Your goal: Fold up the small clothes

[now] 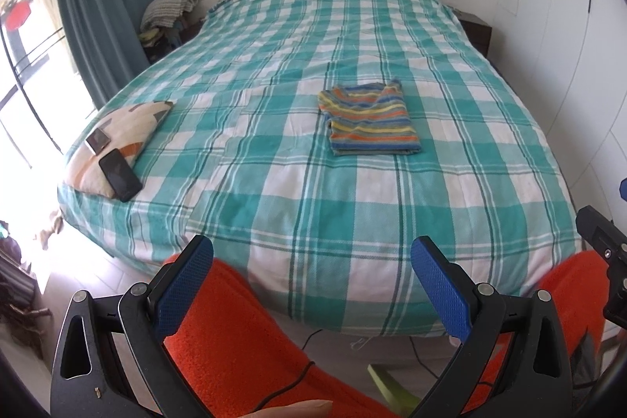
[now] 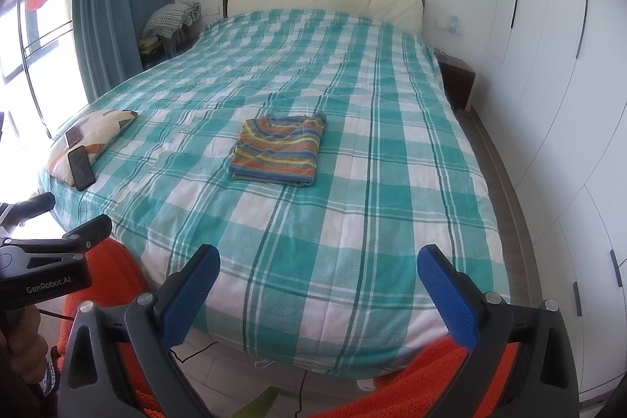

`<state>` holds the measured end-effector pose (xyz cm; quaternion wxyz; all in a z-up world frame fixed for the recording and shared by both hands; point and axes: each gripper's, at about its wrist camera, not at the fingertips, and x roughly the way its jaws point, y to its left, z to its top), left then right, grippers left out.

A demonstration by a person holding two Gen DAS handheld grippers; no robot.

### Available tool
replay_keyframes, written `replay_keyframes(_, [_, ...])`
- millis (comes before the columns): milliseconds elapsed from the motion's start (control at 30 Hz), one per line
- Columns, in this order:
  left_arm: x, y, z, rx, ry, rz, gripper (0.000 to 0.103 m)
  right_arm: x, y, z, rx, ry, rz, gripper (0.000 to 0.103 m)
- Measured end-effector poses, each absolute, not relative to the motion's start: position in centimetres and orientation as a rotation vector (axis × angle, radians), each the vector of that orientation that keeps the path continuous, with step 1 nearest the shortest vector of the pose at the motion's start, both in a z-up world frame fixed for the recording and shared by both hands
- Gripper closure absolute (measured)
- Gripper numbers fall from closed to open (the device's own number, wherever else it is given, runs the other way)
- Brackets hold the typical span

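Blue-padded left claw and right claw spread wide, empty, level at bed's foot, striped folded shirt well beyond

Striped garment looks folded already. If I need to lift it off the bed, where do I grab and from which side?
Take the striped garment at its near edge, where the stacked layers show, coming low from the foot of the bed. Both right tongs and left tongs are open, so pinch all layers near each front corner to keep the fold from falling open.

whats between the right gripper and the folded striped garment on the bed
Only bare checked bedspread lies between the open right gripper and the striped garment, as the right wrist view shows.
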<state>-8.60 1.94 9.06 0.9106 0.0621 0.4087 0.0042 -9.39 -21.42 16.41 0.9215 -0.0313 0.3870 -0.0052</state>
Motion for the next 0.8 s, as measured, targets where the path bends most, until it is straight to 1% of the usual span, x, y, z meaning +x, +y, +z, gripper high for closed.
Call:
replay_keyframes(533, [-8.3, 1.8, 9.4, 0.090, 0.828, -0.044, 0.001, -9.2, -21.4, 16.3, -0.047, 0.804, -0.012, 0.003])
replay_keyframes(800, [-8.6, 0.9, 9.6, 0.143, 0.777, -0.016, 0.001, -8.5, -21.7, 15.6, -0.037, 0.819, -0.015, 0.003])
